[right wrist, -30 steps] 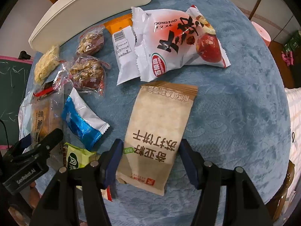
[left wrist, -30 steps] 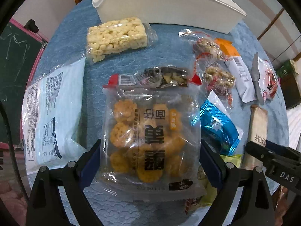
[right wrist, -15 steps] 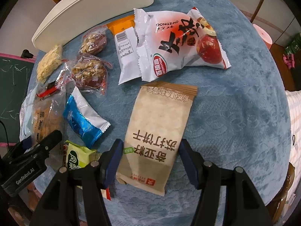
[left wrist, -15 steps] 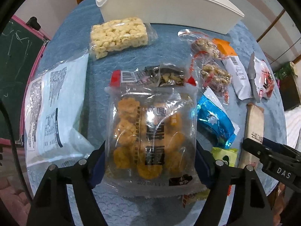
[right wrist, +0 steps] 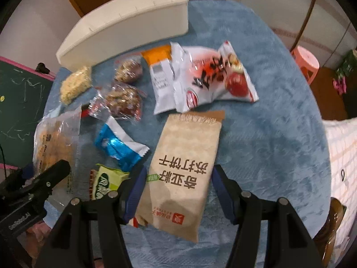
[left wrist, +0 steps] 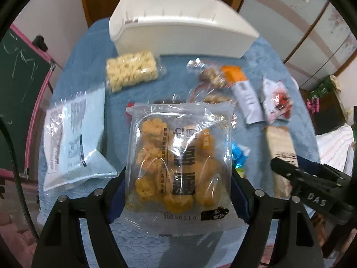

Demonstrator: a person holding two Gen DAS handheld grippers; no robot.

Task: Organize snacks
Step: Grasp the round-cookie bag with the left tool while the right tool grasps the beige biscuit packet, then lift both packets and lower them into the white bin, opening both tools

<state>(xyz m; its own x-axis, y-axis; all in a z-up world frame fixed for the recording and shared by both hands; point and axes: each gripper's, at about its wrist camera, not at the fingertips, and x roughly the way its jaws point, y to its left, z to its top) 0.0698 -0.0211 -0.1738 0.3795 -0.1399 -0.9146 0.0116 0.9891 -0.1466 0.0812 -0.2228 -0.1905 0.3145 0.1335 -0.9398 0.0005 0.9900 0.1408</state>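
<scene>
My left gripper (left wrist: 176,187) is shut on a clear pack of golden cookies (left wrist: 178,158) and holds it lifted above the blue table. My right gripper (right wrist: 178,187) is shut on a tan cracker pack (right wrist: 185,167), raised off the cloth. The white storage bin (left wrist: 178,24) stands at the table's far edge, also in the right wrist view (right wrist: 125,24). The cookie pack also shows at the left of the right wrist view (right wrist: 55,143).
On the blue cloth lie a puffed-rice bar (left wrist: 131,71), a pale blue bag (left wrist: 71,134), two nut packets (right wrist: 125,98), a blue foil pack (right wrist: 118,145), a green pack (right wrist: 107,183), an orange-white sachet (right wrist: 160,76) and a red-white bag (right wrist: 212,76). A pink stool (right wrist: 305,64) stands beyond the table.
Both grippers have risen, lifting the cookie pack and the cracker pack off the cloth. The views have tilted up toward the white bin.
</scene>
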